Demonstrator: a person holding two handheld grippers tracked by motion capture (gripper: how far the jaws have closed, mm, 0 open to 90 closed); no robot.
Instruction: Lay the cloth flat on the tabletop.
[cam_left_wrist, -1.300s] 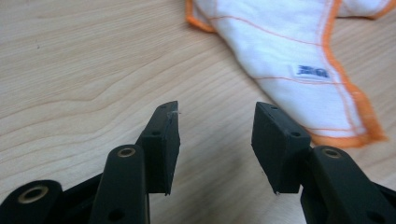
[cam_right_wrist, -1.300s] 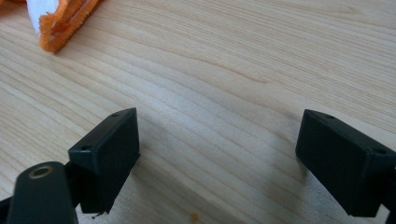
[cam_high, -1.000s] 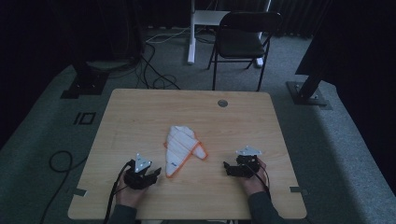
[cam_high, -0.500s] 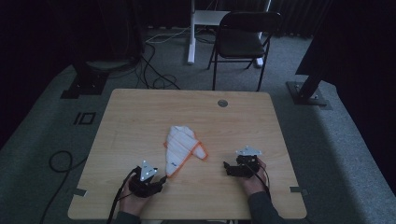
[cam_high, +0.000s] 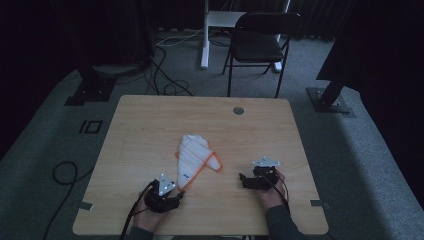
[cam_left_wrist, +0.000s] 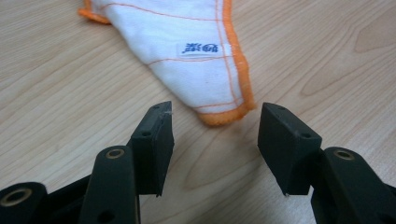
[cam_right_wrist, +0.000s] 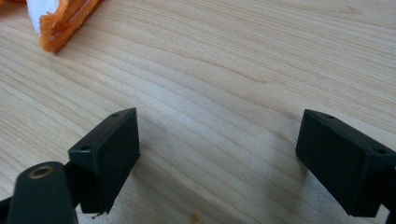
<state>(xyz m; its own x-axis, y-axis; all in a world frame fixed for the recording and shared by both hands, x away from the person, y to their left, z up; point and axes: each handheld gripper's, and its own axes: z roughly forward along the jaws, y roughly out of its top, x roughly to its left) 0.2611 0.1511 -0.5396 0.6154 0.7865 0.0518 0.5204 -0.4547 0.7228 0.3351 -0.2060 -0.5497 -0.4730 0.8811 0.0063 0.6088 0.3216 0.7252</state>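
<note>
A: Cloth (cam_high: 196, 159), white with orange hem, folded to a wedge, lies at the centre of the high view on the wooden table (cam_high: 150, 120). No container stands on the table; a round grommet (cam_high: 238, 110) sits near the far edge, upper centre of the frame.

B: And the grippers in that view?

A: The left gripper (cam_high: 175, 196) rests at lower left of centre, its tips just beside the cloth's near corner. The right gripper (cam_high: 243, 181) rests at lower right of centre, well apart from the cloth, with bare wood between. A chair (cam_high: 262, 42) and a white post (cam_high: 205, 35) stand beyond the table at the top of the frame; cables (cam_high: 165, 85) run over the floor at upper left.

B: Left gripper view?

A: The cloth fills the upper centre, a small blue-printed label (cam_left_wrist: 203, 47) on it. Its orange-hemmed tip points down toward the gap between the jaws, just ahead of them and touched by neither pad. The jaws have just been opening and now stand wide apart, released, with bare wood between them.

B: Right gripper view?

A: The jaws stand wide apart at the lower corners, gripping nothing, over bare wood. An orange-edged fold of the cloth shows at the upper left corner of the frame, well clear of them. Nothing blocks the way.
</note>
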